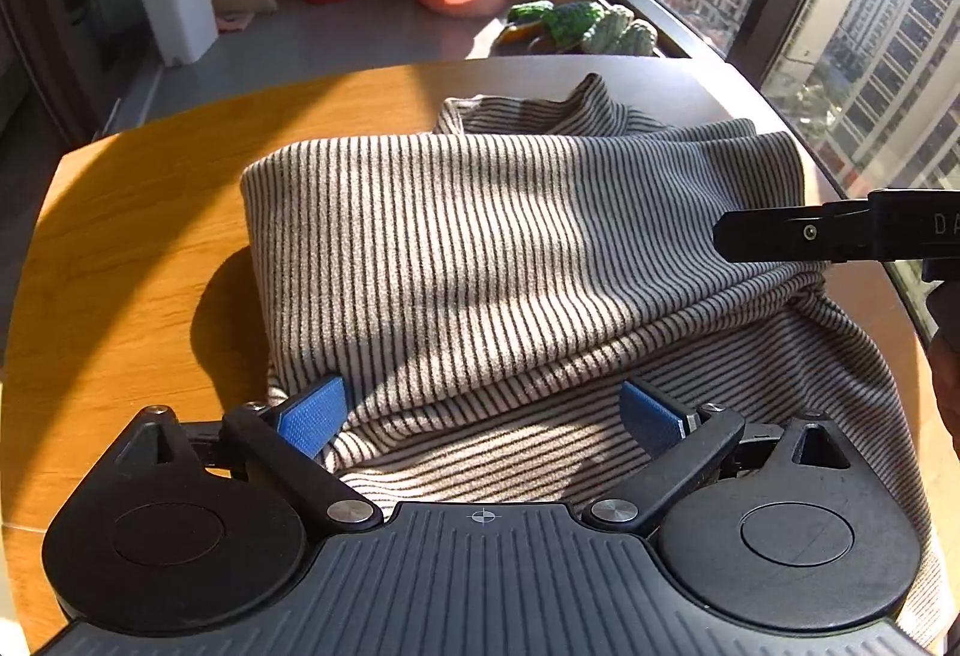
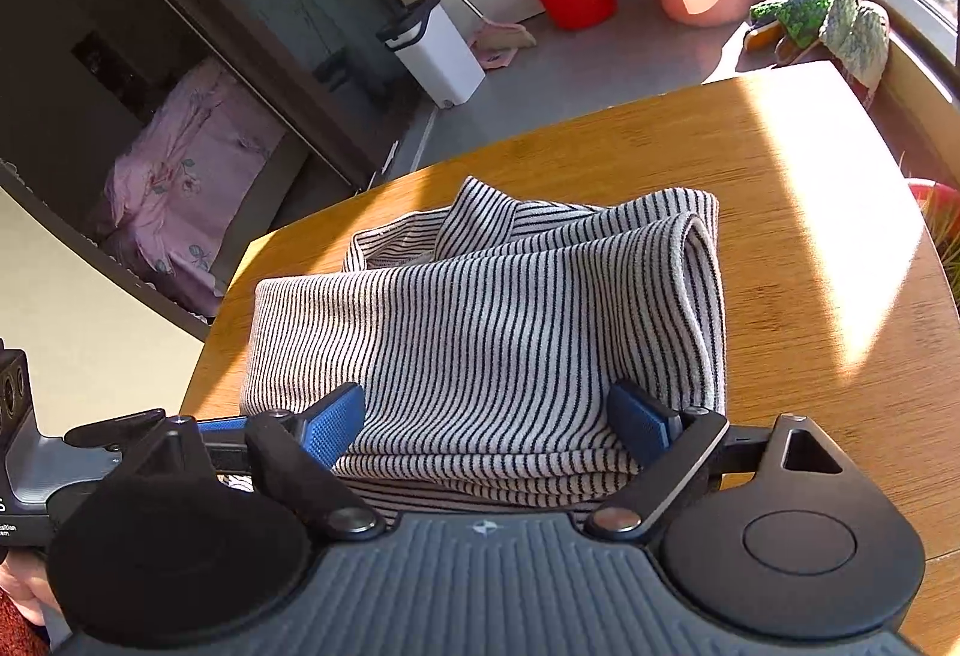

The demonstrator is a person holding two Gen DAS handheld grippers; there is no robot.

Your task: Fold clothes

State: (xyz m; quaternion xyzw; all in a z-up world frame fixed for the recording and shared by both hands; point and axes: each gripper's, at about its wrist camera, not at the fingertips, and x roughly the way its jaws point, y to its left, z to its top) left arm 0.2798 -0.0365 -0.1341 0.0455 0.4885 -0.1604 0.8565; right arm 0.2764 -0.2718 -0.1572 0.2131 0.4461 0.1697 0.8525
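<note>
Ribbed striped cloth garment [image 1: 480, 248], wood table [image 1: 150, 248]

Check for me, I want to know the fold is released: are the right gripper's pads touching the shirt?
Cannot tell. In the right wrist view the right gripper stands open around the shirt, but no clear gap shows.

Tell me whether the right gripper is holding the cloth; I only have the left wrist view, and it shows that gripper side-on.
Observer: No. In the right wrist view the right gripper stands wide open, with its blue pads on either side of the striped garment and not pressing on it.
Operator: What lies directly under it?
Observer: The near edge of the fold, where several stacked layers show one above another.
Operator: Any room on the table beyond the garment's right side?
Observer: Yes, a broad stretch of sunlit bare wood of the table lies to the right of the rounded fold.
</note>
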